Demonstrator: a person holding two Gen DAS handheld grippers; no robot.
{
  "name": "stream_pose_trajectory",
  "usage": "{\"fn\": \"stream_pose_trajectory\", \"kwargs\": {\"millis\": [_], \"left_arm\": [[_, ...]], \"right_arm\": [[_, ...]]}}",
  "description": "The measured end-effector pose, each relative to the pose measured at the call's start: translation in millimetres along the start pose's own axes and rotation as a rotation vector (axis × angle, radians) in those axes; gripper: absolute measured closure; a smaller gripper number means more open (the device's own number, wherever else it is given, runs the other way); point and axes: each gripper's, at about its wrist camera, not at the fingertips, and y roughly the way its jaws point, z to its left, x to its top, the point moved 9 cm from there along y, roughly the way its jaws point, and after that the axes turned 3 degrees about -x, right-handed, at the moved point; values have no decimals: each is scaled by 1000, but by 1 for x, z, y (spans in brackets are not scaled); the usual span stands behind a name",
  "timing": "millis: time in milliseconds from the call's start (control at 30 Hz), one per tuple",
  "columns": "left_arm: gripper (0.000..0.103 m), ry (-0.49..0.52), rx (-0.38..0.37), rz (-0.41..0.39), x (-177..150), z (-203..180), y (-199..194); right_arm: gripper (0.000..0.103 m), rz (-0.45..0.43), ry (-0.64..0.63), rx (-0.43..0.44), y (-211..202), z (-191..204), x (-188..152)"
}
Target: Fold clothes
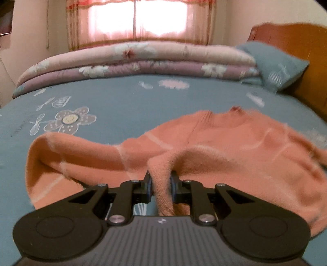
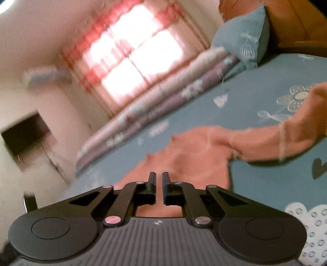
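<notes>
- On a blue bedsheet (image 1: pixel 126 98) printed with flowers lies a peach-pink sweater (image 1: pixel 214 143), spread from nine o'clock to three o'clock across the left wrist view.
- At six o'clock in that view, the left gripper (image 1: pixel 160 184) has its jaws drawn close, clamped on a thick fold of the sweater's knit that rises between the pads and hangs down behind them.
- Beyond, at twelve o'clock, a folded floral quilt (image 1: pixel 132 61) sits under a bright curtained window (image 1: pixel 139 18); a blue pillow (image 1: pixel 273 63) leans at two o'clock.
- Across the tilted, blurred right wrist view, the sweater (image 2: pixel 196 151) stretches from centre to three o'clock.
- At six o'clock there, the right gripper (image 2: pixel 159 180) has its jaws nearly together with a thin gap; pink knit shows behind, but whether they pinch it cannot be told.
</notes>
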Motion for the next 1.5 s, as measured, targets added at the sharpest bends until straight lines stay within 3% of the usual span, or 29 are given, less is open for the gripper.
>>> {"fn": "stream_pose_trajectory", "kwargs": {"millis": [33, 100, 333, 533, 600, 667, 767, 800, 833, 933, 1033, 1100, 1333, 1400, 1500], "left_arm": [[87, -7, 4, 15, -3, 1, 7], [87, -25, 5, 55, -12, 2, 22], [87, 16, 0, 100, -16, -2, 30], [86, -5, -80, 214, -16, 7, 9], [78, -62, -123, 230, -21, 14, 4], [63, -132, -173, 237, -29, 21, -1], [63, -161, -208, 229, -41, 23, -7], [63, -157, -217, 227, -44, 22, -8], [63, -154, -220, 223, -47, 22, -8], [63, -161, -235, 203, -49, 21, -4], [71, -207, -270, 195, -49, 18, 2], [81, -219, -281, 182, -48, 15, 2], [80, -175, -233, 100, -28, 12, -19], [79, -117, -200, 101, -26, 8, -26], [77, 9, -172, 101, -26, -4, -38]], "right_arm": [[63, 28, -31, -14, 1, -1, -5], [47, 81, -93, -42, 2, -3, -17], [45, 284, -168, -96, 20, -16, -63], [42, 383, -191, -88, 42, -3, -85], [42, 373, -253, -133, 49, 3, -91], [39, 352, -325, -158, 53, 10, -96], [48, 303, -413, -197, 53, 18, -99], [57, 283, -431, -203, 52, 20, -98], [69, 267, -424, -199, 51, 21, -95], [81, 228, -350, -158, 45, 22, -83], [86, 185, -247, -92, 38, 22, -67], [88, 140, -153, -12, 30, 23, -51], [91, -52, 115, 265, 1, 29, 5], [91, -87, 156, 270, 0, 25, 12], [92, -80, 130, 138, 9, 17, 12]]}}
